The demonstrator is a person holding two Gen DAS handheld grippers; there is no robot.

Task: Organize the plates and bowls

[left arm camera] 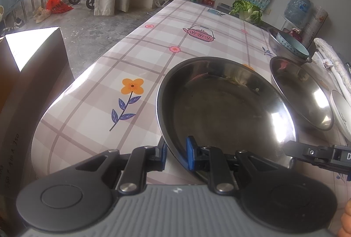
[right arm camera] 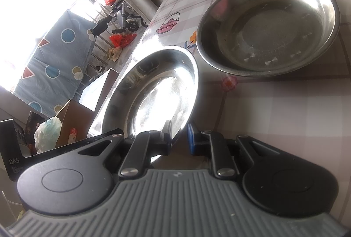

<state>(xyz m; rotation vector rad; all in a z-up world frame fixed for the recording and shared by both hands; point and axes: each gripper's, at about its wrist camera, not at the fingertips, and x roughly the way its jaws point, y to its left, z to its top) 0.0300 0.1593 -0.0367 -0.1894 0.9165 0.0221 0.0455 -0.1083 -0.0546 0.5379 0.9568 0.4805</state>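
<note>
While both of your grippers clamp the same steel plate (left arm camera: 226, 105), it sits tilted above the checked tablecloth (left arm camera: 92, 92), lifted at its near edge. Your left gripper (left arm camera: 176, 152) has its jaws nearly closed on the plate's near rim, one blue pad inside, one outside. Your right gripper (right arm camera: 179, 135) pinches the rim of that plate (right arm camera: 153, 88) likewise, jaws almost together. Just beyond the plate, a second steel plate (right arm camera: 269, 24) lies flat on the cloth. Behind that second plate, a patterned bowl (left arm camera: 291, 44) rests inside a steel basin (left arm camera: 274, 44). Right of the plate, a white dish (left arm camera: 341, 109) shows partly.
</note>
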